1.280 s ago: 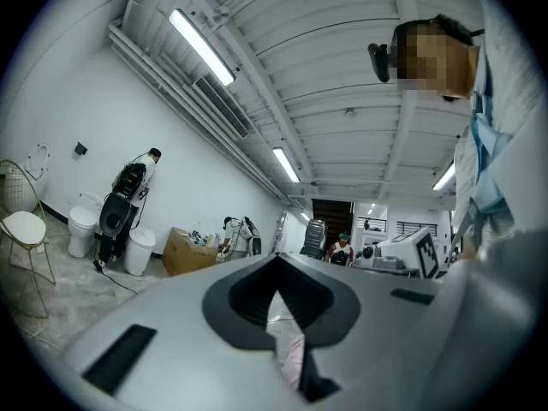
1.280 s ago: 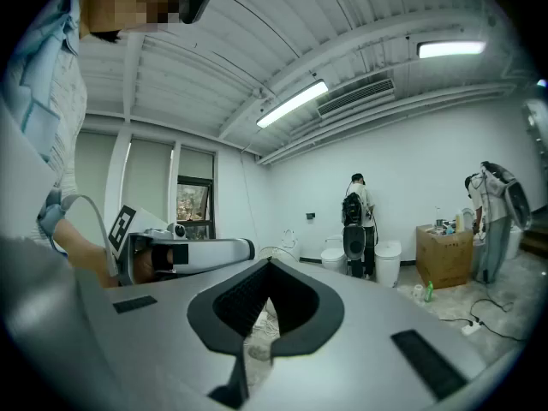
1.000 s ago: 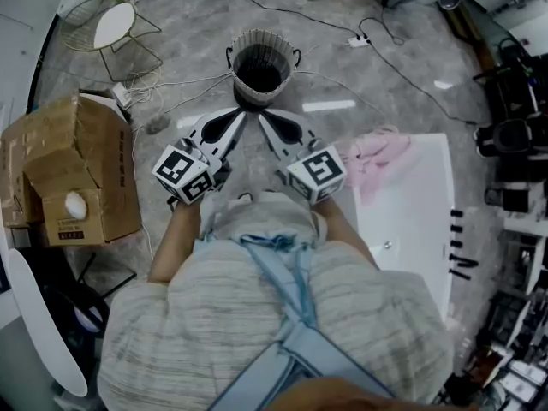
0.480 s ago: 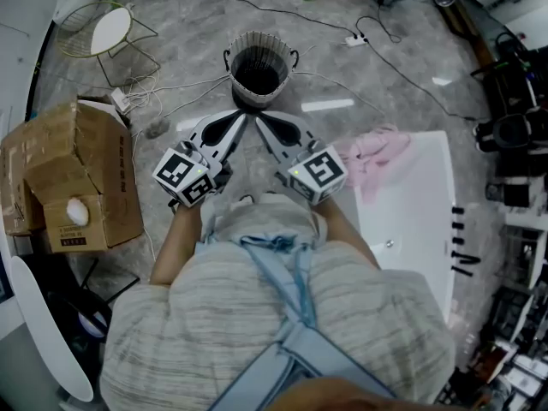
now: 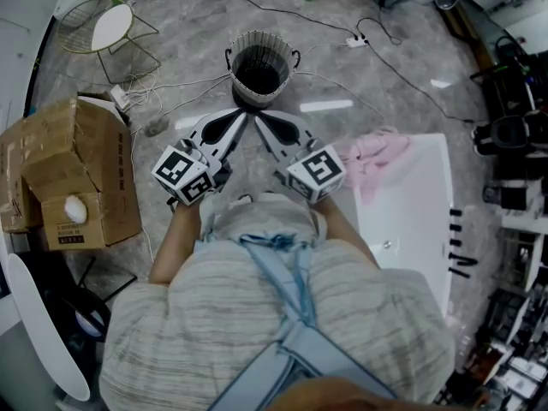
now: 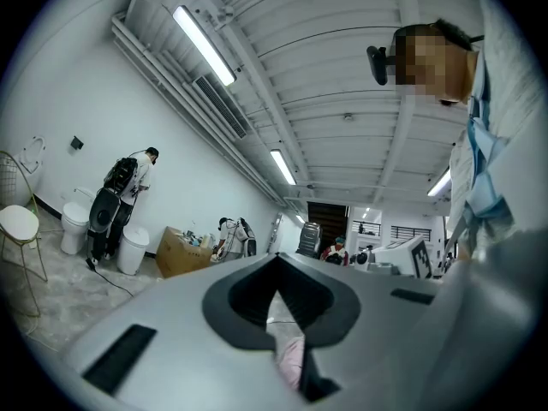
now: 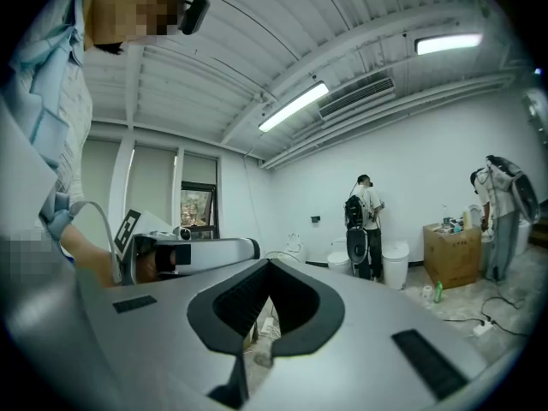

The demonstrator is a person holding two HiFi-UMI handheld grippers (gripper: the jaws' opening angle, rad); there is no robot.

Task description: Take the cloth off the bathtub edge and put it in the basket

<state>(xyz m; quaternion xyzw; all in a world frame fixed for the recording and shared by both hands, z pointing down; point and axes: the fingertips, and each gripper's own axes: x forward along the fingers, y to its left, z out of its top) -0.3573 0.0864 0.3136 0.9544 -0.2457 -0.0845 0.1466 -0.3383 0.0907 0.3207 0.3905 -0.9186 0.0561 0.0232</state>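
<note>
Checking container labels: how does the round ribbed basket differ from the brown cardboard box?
The round ribbed basket is pale, with a dark inside; the brown cardboard box is angular. The basket stands ahead of the person, the box to their left. The box looks larger. Both rest on the grey floor.

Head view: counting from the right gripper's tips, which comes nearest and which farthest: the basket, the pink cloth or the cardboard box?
From the right gripper:
1. Basket, just ahead of the tips.
2. Cloth, off to the right, draped on the tub edge.
3. Box, far left, beyond the left gripper.
</note>
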